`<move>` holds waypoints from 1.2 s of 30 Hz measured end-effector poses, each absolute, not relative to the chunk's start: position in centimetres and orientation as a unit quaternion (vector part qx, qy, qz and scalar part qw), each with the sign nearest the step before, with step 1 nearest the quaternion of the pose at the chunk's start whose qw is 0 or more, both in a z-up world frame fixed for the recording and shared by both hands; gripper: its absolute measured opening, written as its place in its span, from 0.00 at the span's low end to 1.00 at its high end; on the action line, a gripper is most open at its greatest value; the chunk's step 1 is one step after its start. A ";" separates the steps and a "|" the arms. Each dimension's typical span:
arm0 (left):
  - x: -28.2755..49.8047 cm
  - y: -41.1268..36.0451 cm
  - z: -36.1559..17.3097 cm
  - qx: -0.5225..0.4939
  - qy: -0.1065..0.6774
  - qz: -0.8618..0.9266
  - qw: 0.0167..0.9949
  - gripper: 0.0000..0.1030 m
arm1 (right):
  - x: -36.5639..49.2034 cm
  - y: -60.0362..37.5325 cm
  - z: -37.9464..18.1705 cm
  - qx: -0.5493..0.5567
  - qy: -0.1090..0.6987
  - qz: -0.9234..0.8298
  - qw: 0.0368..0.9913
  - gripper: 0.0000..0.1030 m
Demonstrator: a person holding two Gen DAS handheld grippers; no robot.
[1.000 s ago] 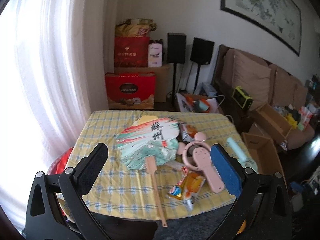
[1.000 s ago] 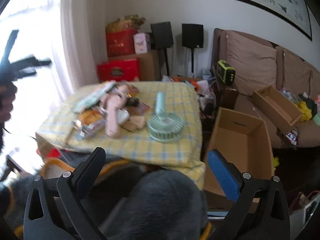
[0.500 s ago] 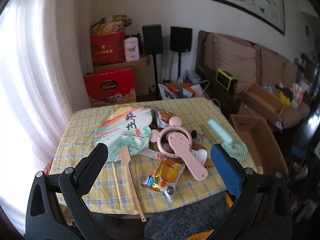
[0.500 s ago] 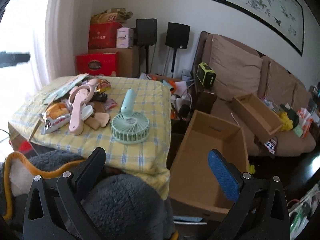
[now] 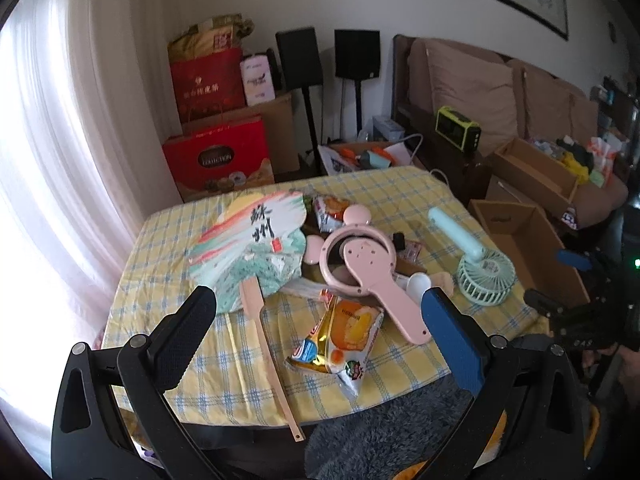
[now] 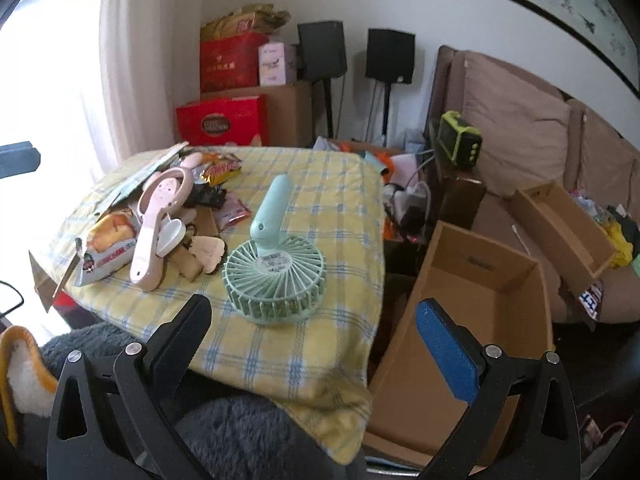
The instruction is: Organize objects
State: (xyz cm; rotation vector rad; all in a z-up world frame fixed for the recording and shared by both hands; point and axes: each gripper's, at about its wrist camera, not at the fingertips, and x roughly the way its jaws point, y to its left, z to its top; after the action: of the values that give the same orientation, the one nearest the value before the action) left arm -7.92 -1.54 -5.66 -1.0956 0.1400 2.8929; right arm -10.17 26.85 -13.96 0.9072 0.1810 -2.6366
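Observation:
A yellow checked table [image 5: 400, 196] carries a clutter of things. A painted paper fan [image 5: 248, 248] with a long wooden handle lies at its left. A pink handheld fan [image 5: 368, 268] [image 6: 156, 216] rests on the pile, with an orange snack packet [image 5: 340, 340] [image 6: 108, 244] in front of it. A mint handheld fan [image 5: 480, 268] [image 6: 276, 276] lies face down at the right. My left gripper [image 5: 320, 332] is open above the near table edge, over the snack packet. My right gripper [image 6: 308, 340] is open near the mint fan, holding nothing.
An open cardboard box [image 6: 472, 300] [image 5: 524, 248] stands on the floor right of the table. A second shallow box [image 6: 560, 224] lies by the brown sofa [image 6: 516, 128]. Red gift boxes [image 5: 218, 156] and two speakers [image 5: 328, 56] line the back wall. Grey fluffy fabric [image 6: 248, 436] is below the grippers.
Both grippers have moved closer to the table. The left view has swung left to right, bringing the mint fan into view. The right view has neared the mint fan. Both stayed open.

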 end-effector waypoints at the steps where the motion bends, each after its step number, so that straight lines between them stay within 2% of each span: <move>1: -8.0 -1.6 -6.0 -0.356 0.047 0.933 0.022 1.00 | -10.4 26.7 -14.0 0.319 0.062 -0.928 0.181 1.00; 11: -8.9 -3.3 -8.0 -0.368 0.050 0.929 0.003 1.00 | -13.8 23.9 -16.3 0.342 0.083 -0.907 0.232 0.99; 17: -9.5 -4.1 -9.2 -0.368 0.059 0.928 -0.021 1.00 | -14.7 23.0 -17.5 0.358 0.099 -0.895 0.249 0.96; 22: -10.1 -4.9 -10.1 -0.383 0.051 0.922 -0.024 1.00 | -15.8 22.3 -18.2 0.362 0.119 -0.894 0.237 0.82; 36: -9.0 -6.4 -6.9 -0.351 0.039 0.935 -0.043 1.00 | -15.2 23.2 -18.2 0.369 0.095 -0.891 0.247 0.82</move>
State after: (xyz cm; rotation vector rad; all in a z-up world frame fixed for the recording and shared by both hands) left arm -9.02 -6.37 -6.91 -1.1336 0.1263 3.0185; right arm -15.21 23.19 -18.16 1.0069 0.2601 -2.4293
